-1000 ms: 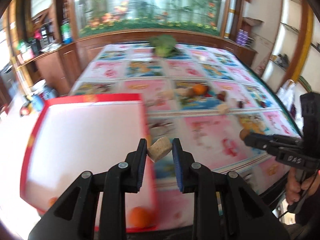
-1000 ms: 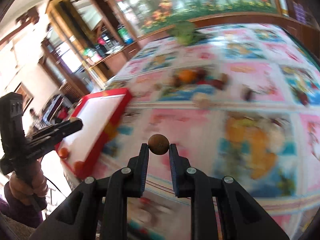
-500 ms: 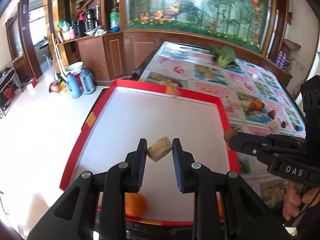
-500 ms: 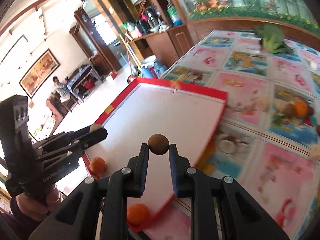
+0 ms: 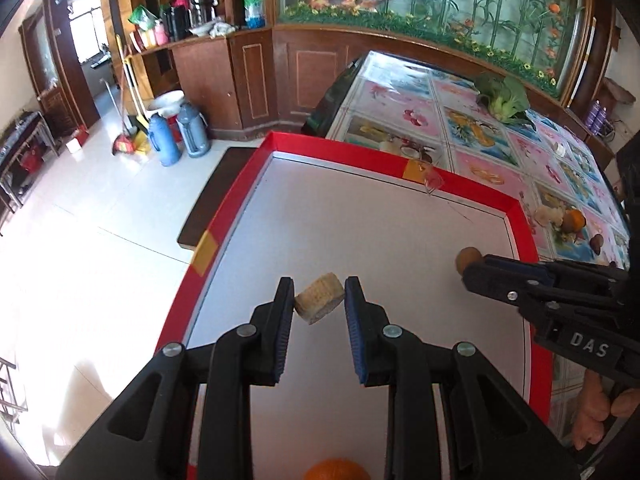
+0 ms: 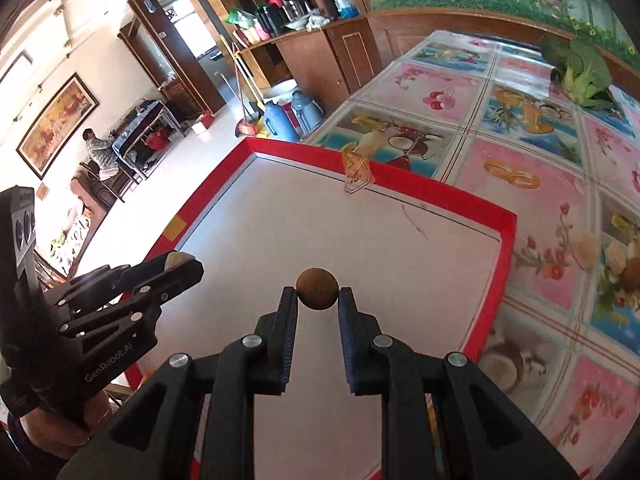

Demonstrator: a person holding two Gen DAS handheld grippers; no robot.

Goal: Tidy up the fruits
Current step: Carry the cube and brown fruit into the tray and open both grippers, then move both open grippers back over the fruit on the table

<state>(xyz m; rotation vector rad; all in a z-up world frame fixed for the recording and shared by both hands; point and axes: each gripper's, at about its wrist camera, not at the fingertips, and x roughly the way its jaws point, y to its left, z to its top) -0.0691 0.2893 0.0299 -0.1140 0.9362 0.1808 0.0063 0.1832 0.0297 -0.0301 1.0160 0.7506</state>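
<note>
Nearest, left wrist view: left gripper [image 5: 319, 300] clamped on a tan, rough-sided chunk [image 5: 319, 297], held clear above the white floor of the red-rimmed tray [image 5: 468, 190]; an orange [image 5: 336, 474] lies on the tray floor at 6 o'clock, partly hidden under the gripper body; at 3 o'clock the right gripper [image 5: 466, 266] enters from the side, jaws closed on a small brown round fruit [image 5: 469, 258], a hand [image 5: 600, 412] on its handle at 4 o'clock.

Right wrist view: right gripper [image 6: 317, 298] pinching the same brown round fruit [image 6: 317, 289] between both pads, over the tray interior; left gripper [image 6: 182, 266] at 9 o'clock, tan chunk tip just visible between its fingers; tray rim [image 6: 432, 186] carries a scrap of yellowish tape at 12 o'clock.

Beyond the tray: a table with a fruit-print cloth [image 6: 532, 184] from 1 to 4 o'clock; a loose cluster of fruit pieces [image 5: 568, 220] on it just past the tray's right edge, an orange one among them; a leafy green vegetable [image 5: 504, 100] at the table's far end, 1 o'clock.

Farthest: two flasks [image 5: 178, 134] on the floor at 10 o'clock; wooden cabinets [image 5: 248, 76] behind; a seated person [image 6: 96, 146] at 9 o'clock in the right view.
</note>
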